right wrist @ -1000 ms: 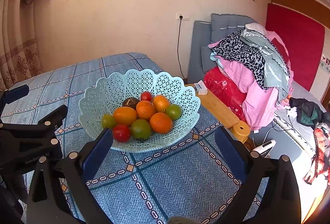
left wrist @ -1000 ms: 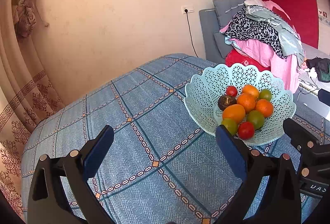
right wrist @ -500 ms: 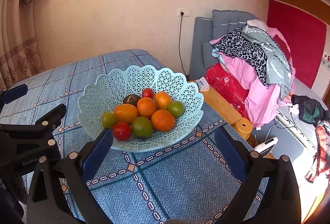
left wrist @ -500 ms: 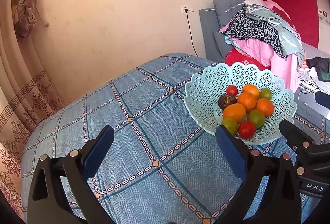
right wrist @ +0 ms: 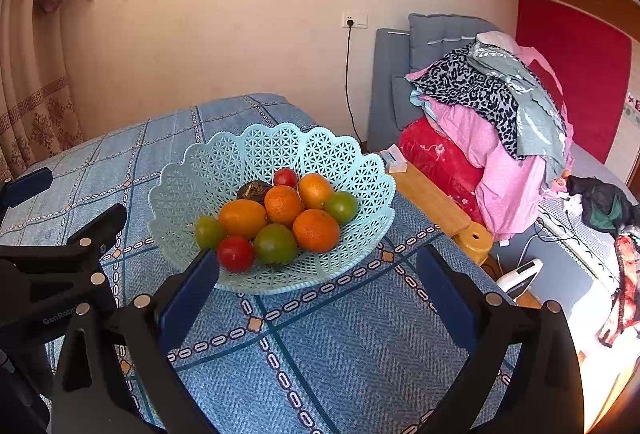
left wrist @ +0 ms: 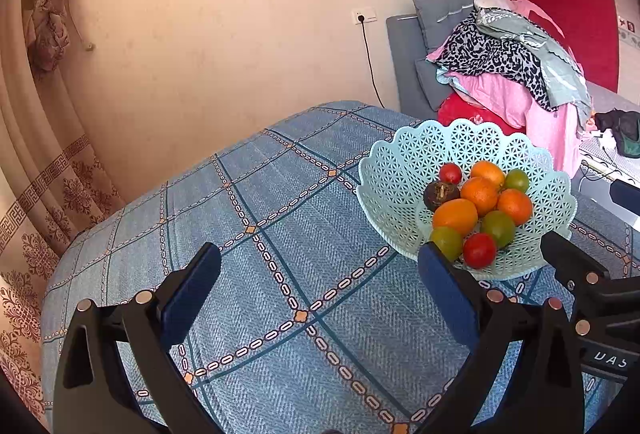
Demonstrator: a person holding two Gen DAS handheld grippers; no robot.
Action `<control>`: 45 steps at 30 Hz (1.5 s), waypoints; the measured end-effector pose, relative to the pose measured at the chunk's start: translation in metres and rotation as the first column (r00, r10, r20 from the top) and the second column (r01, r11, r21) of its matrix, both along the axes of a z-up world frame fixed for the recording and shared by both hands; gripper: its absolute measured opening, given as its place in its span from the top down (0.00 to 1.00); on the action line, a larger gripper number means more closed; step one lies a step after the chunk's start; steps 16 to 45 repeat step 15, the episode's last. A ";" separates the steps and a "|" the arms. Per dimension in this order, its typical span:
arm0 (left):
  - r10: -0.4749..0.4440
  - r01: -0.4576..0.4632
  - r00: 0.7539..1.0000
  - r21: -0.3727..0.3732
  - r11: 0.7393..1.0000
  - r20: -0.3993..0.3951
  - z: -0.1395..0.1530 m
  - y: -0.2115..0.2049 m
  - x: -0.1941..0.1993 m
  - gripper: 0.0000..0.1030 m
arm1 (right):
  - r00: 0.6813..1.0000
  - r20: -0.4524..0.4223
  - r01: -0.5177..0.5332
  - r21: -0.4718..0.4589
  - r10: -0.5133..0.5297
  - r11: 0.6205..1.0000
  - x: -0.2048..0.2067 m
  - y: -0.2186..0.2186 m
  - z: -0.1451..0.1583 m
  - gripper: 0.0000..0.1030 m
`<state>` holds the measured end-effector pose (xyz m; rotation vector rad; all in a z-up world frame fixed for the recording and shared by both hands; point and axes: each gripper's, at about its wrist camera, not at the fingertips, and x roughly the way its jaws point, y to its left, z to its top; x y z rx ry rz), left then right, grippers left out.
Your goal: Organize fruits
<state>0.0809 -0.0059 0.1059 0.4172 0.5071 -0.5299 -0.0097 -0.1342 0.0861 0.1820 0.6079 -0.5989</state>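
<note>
Left claw [left wrist: 318, 290]: spread wide, holding nothing, above the blue checked cloth.
Right claw [right wrist: 318, 290]: spread wide, empty, above the cloth just short of the basket.
Basket [right wrist: 200, 190]: pale green lattice plastic with a scalloped rim, standing on the cloth-covered surface [right wrist: 360, 346].
Basket relative to left claw: ahead and to the right, its rim beside the right finger [left wrist: 448, 294].
Basket relative to right claw: straight ahead, its near rim at the left finger [right wrist: 188, 298].
Fruit: all inside the basket, touching one another.
Colours: oranges [right wrist: 316, 230], green ones [right wrist: 275, 244], a red one [right wrist: 236, 254] nearest the claw, a dark brown one [right wrist: 253, 190] at the back.
</note>
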 end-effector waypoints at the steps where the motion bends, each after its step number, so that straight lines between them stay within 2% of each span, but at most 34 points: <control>1: 0.001 -0.001 1.000 0.000 1.000 0.000 0.000 0.000 0.000 0.03 | 1.000 0.000 0.001 0.000 -0.001 1.000 0.000 0.000 0.000 0.05; 11: 0.000 0.000 1.000 -0.002 1.000 0.000 0.001 0.000 0.000 0.03 | 1.000 -0.014 0.008 0.022 -0.008 1.000 0.001 -0.001 -0.002 0.05; 45: -0.002 0.002 1.000 0.001 1.000 0.006 0.002 0.000 -0.002 0.03 | 1.000 -0.016 0.018 0.007 -0.018 1.000 -0.001 0.000 0.000 0.05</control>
